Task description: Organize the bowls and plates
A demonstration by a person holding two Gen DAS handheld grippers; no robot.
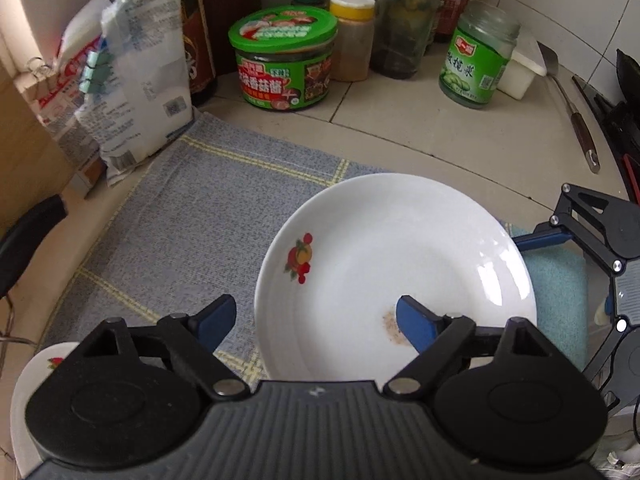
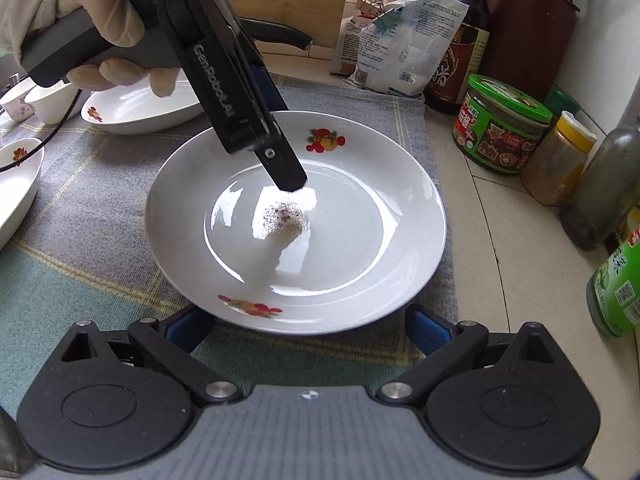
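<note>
Plate (image 2: 296,224), white w/ fruit motifs, lies flat on cloth (image 2: 100,200) on counter (image 2: 500,280), straddled by left claw (image 1: 316,320), spread wide over its near-left rim; right claw (image 2: 308,326), also wide, empty, just short of rim.

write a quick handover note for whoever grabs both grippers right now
Left gripper: open, straddling the rim of the white fruit-print ceramic plate, one finger over its inside; nothing gripped.
Right gripper: open, at the plate's opposite edge, empty.
The plate lies on the grey checked cloth; it has a speckled smudge.
White fruit-print bowls wait behind the left gripper.
Nothing is stacked yet; the plate and bowls are left to sort.
</note>
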